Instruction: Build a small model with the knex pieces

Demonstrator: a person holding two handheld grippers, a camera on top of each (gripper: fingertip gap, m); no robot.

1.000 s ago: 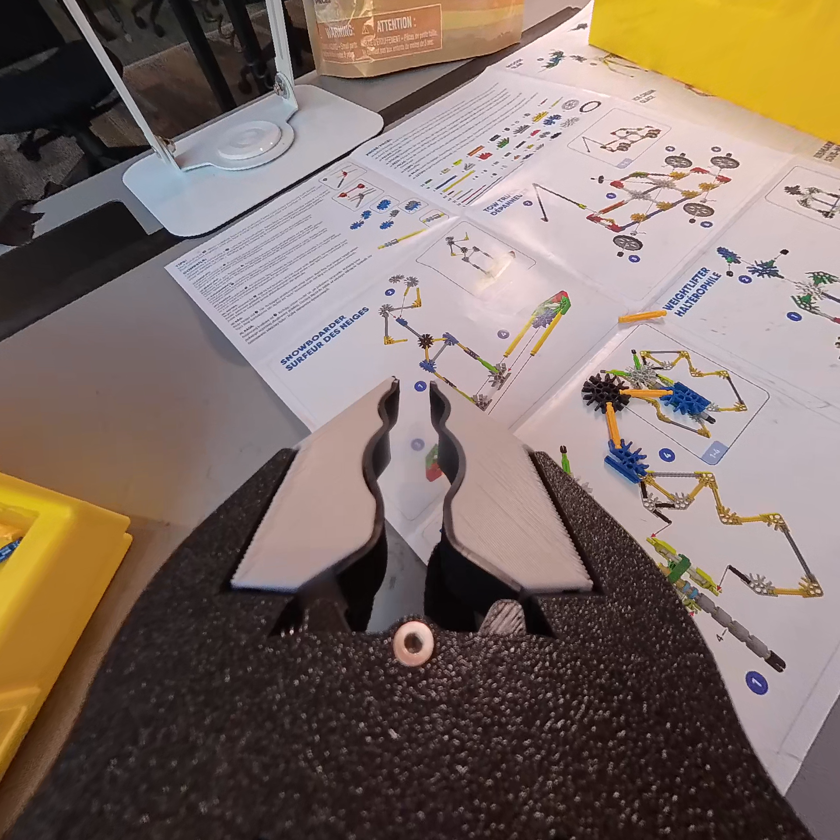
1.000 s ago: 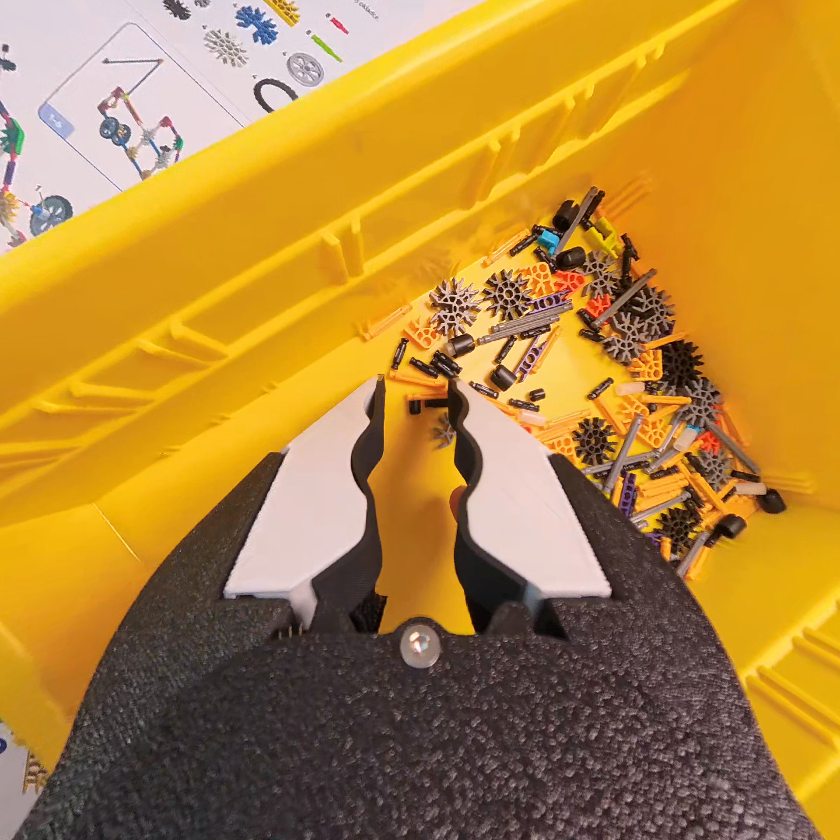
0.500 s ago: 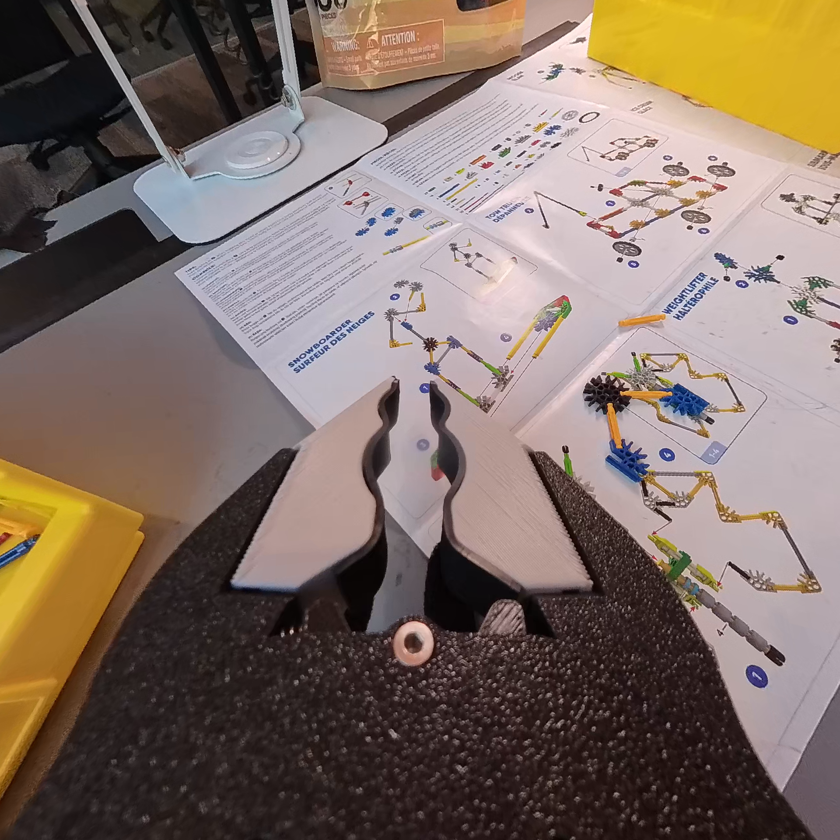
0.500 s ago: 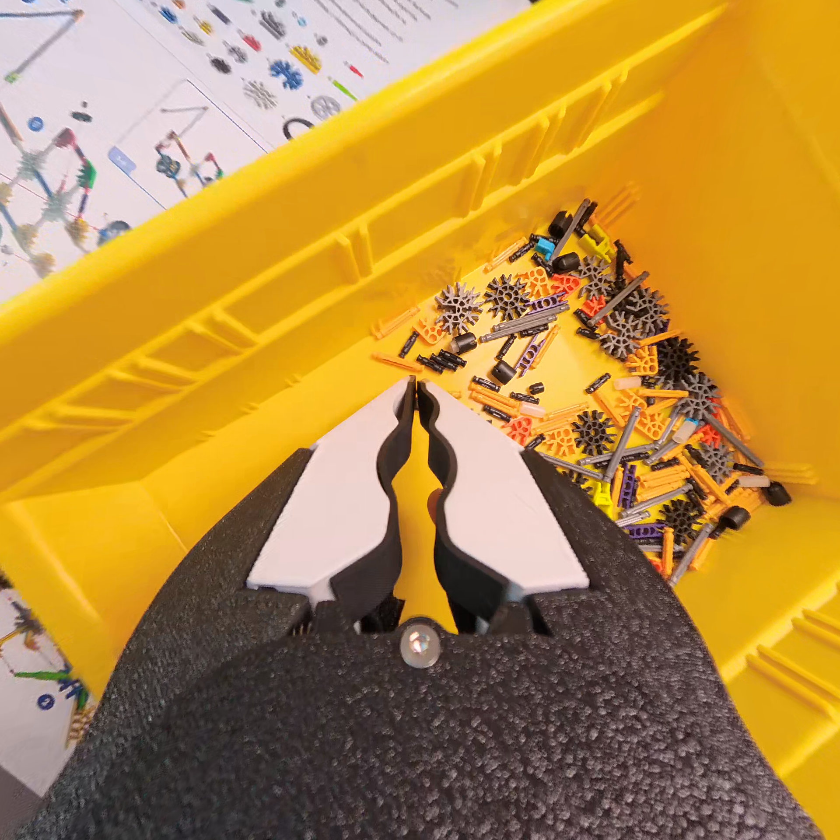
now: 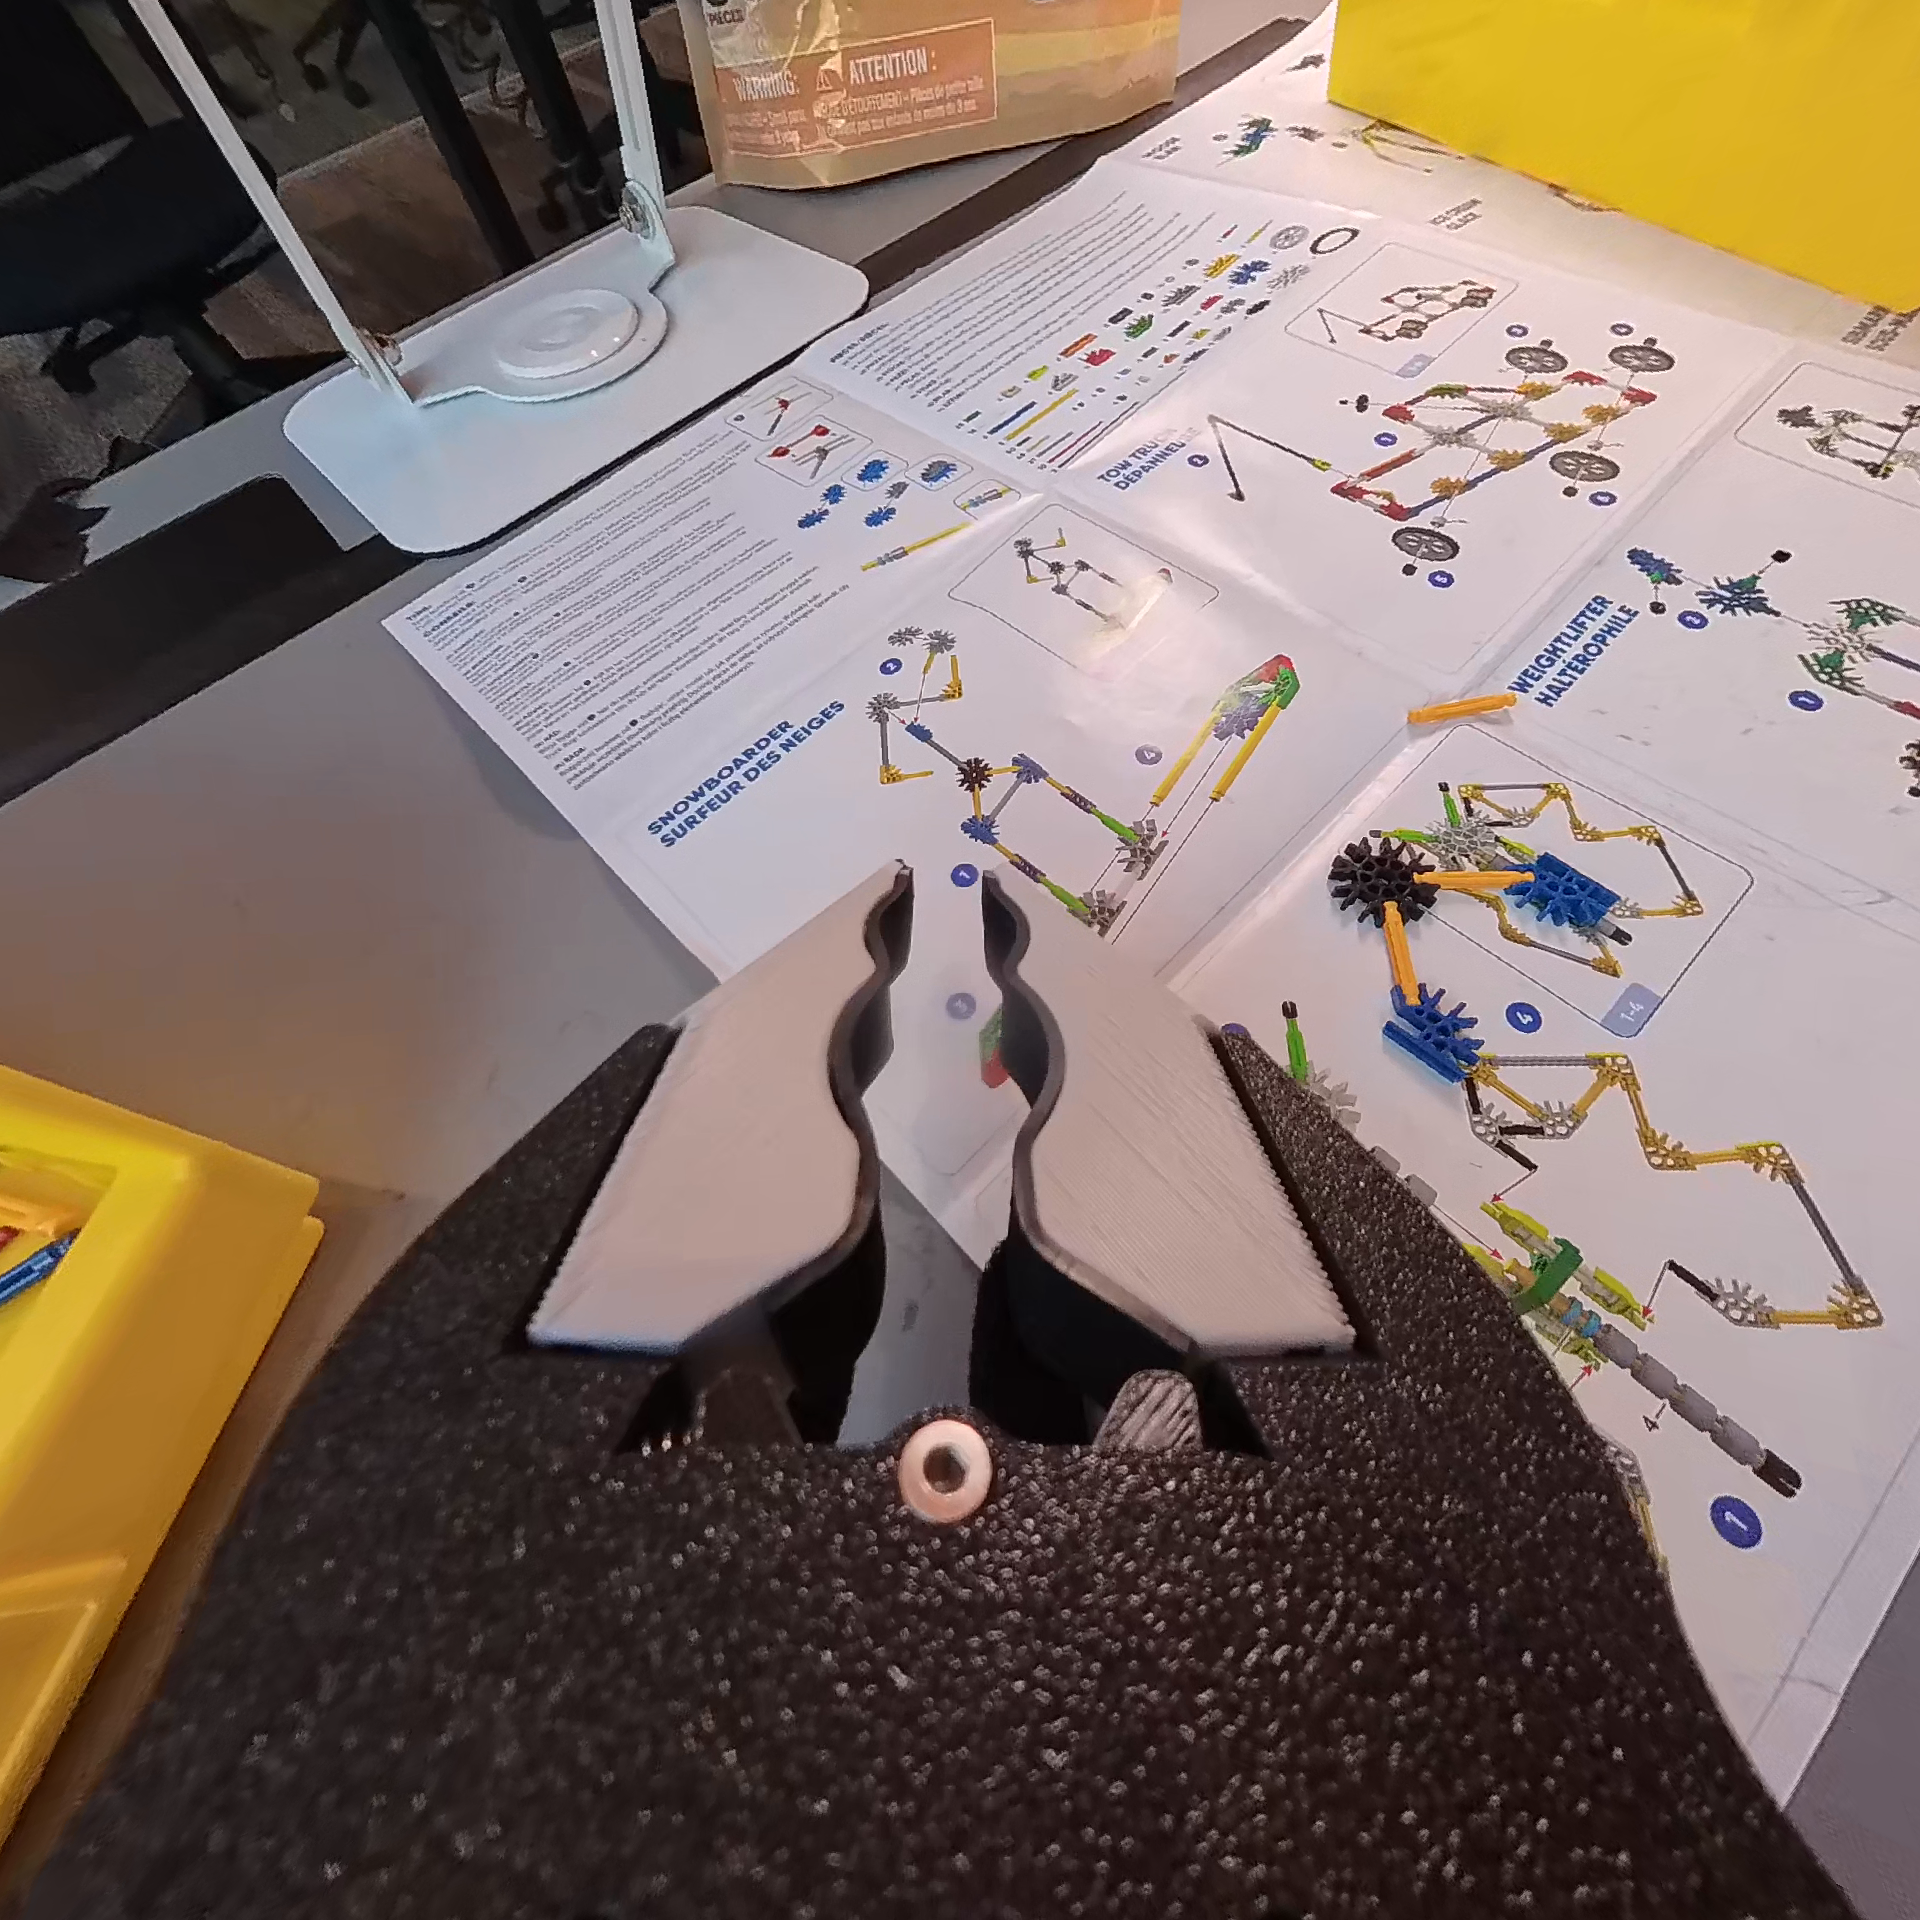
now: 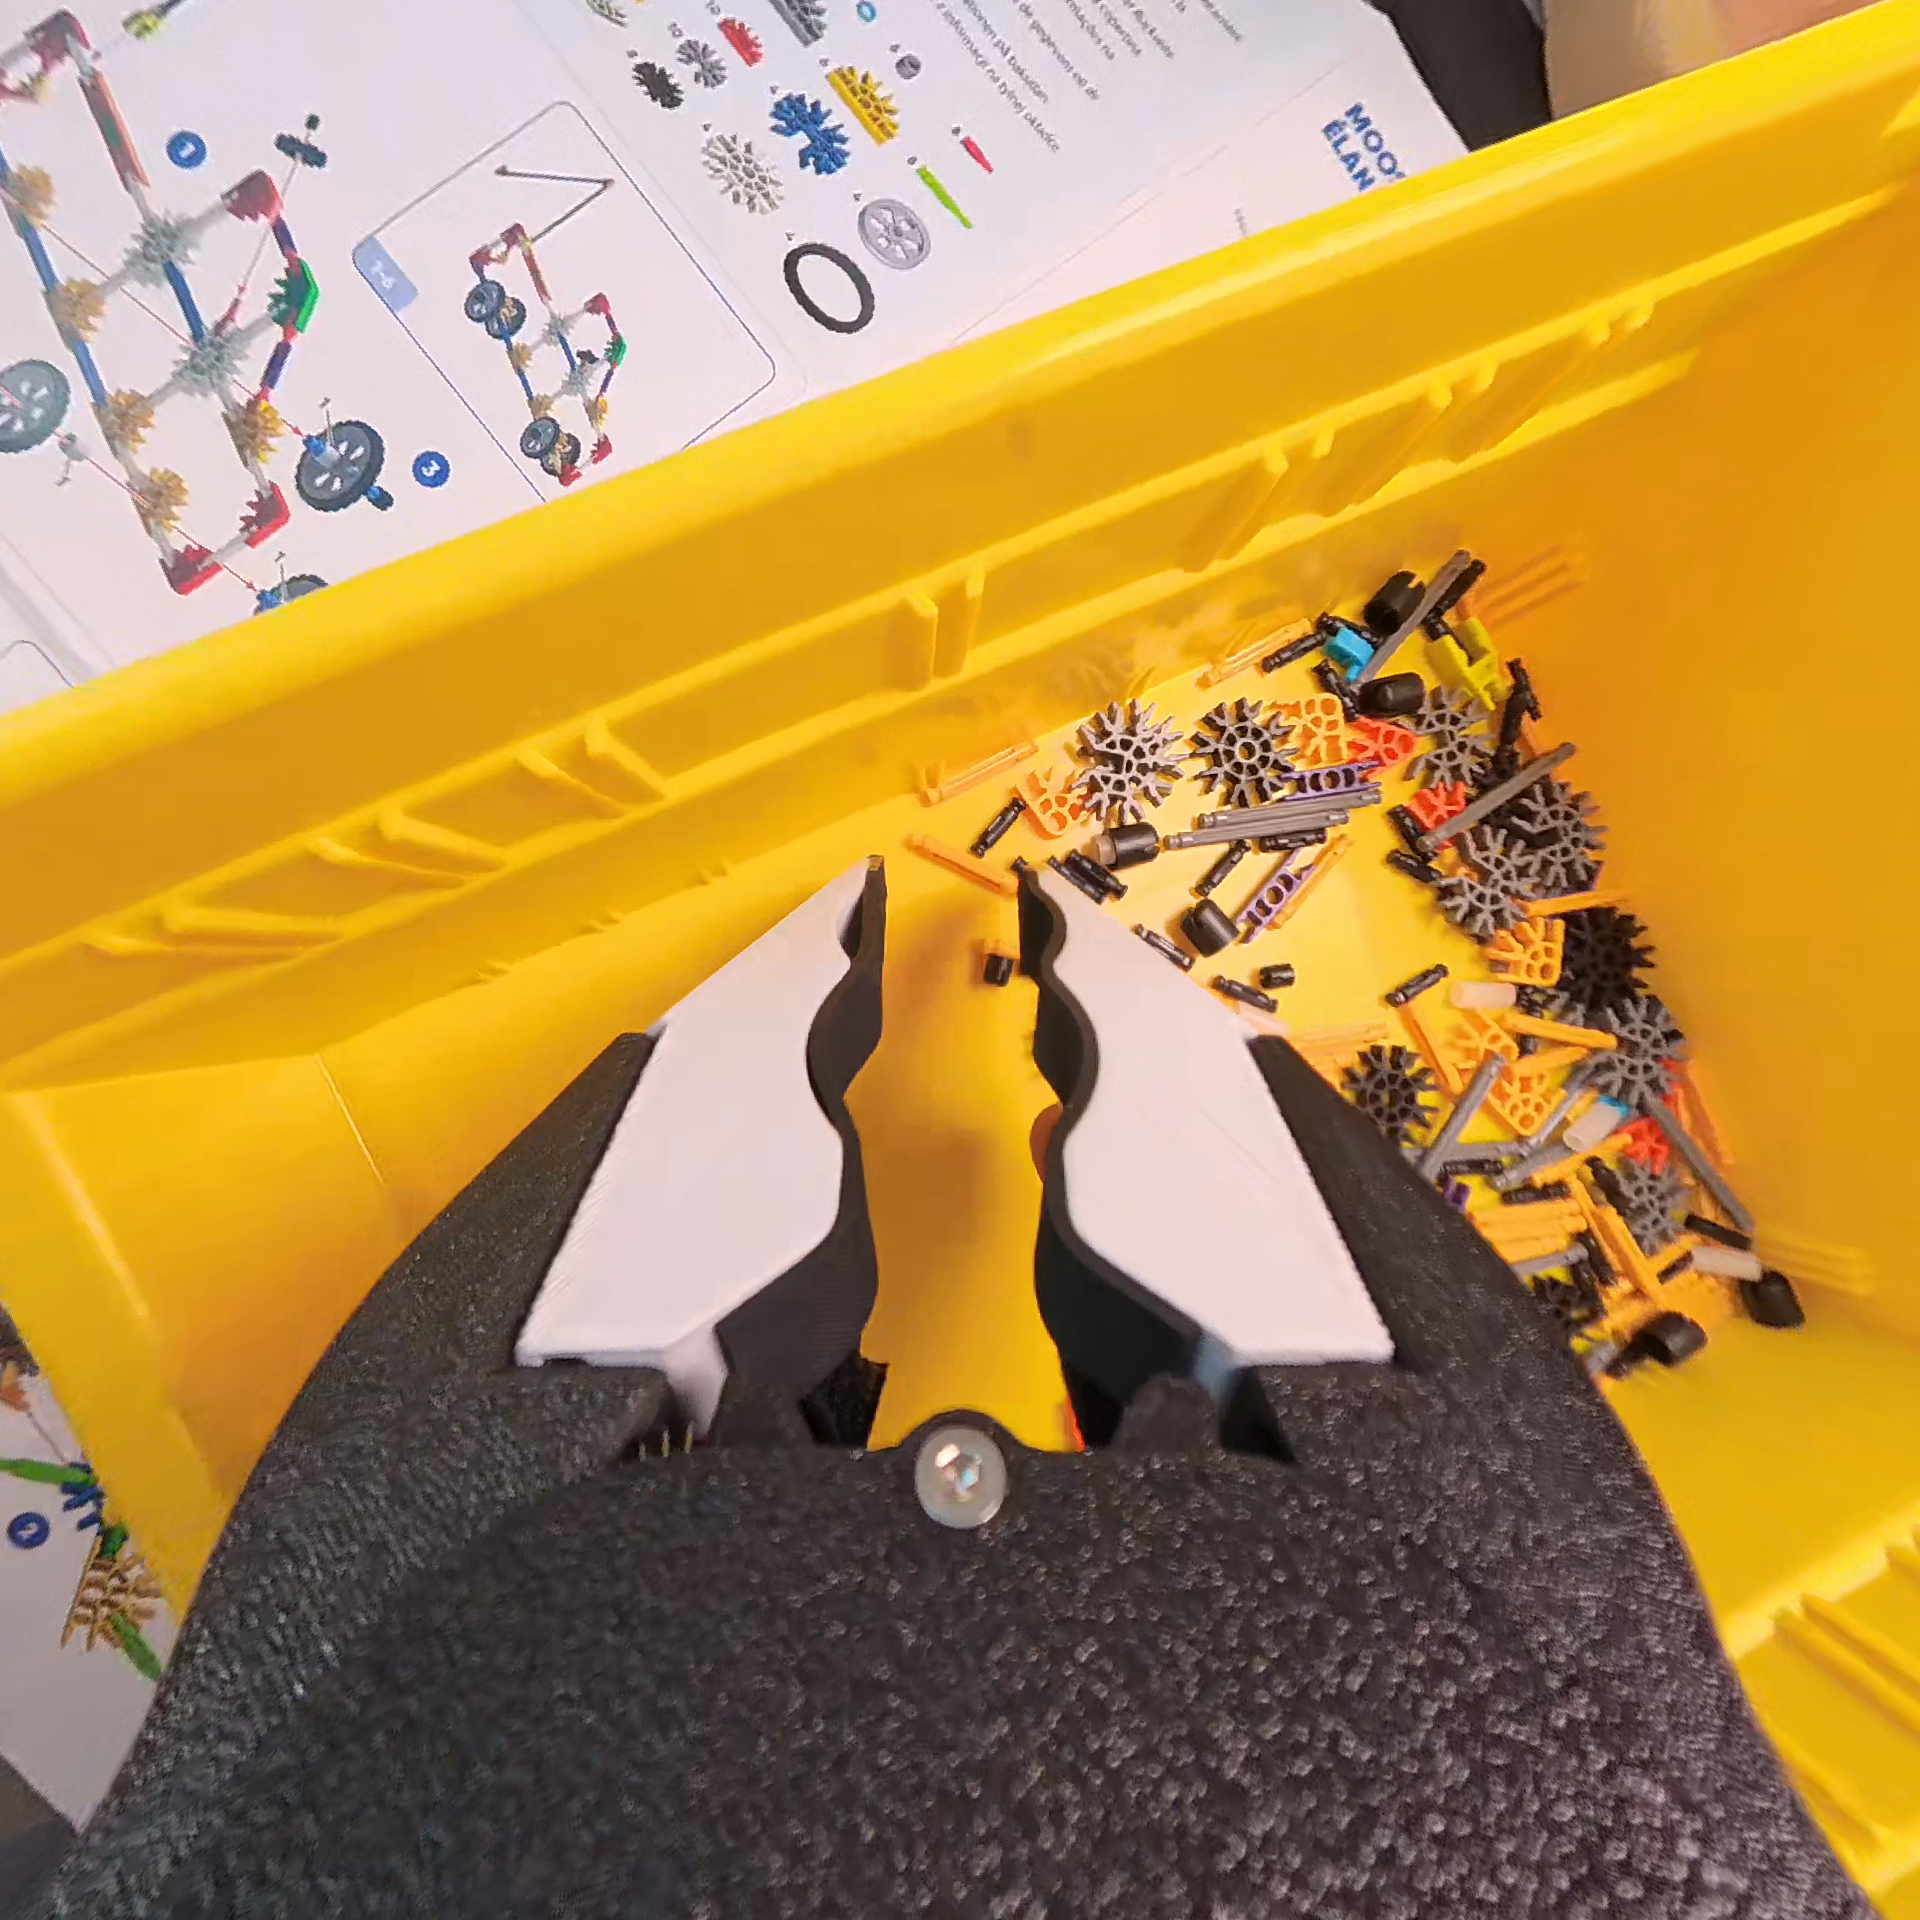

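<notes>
My right gripper (image 6: 951,878) is open and empty inside a deep yellow bin (image 6: 727,665), above its floor. A small black piece (image 6: 997,966) lies on the floor between the fingers. A pile of grey and black snowflake connectors, orange clips and rods (image 6: 1455,935) fills the bin's far right corner. My left gripper (image 5: 943,883) is slightly open and empty, held over a printed instruction sheet (image 5: 1143,644). A partial build of a black connector (image 5: 1377,883), blue connectors (image 5: 1558,888) and yellow rods lies on the sheet to its right.
A loose yellow rod (image 5: 1460,710) lies on the sheet. A white lamp base (image 5: 582,353) and a brown bag (image 5: 914,83) stand at the table's far edge. A yellow tray (image 5: 125,1351) sits at the left. The yellow bin's wall (image 5: 1662,114) shows at the back right. Some 40 cm of space lies between my two pairs of fingers.
My right gripper closed almost fully half a second ago and has opened again, empty; it has also drawn back a little from the pile. My left gripper has hardly moved.
</notes>
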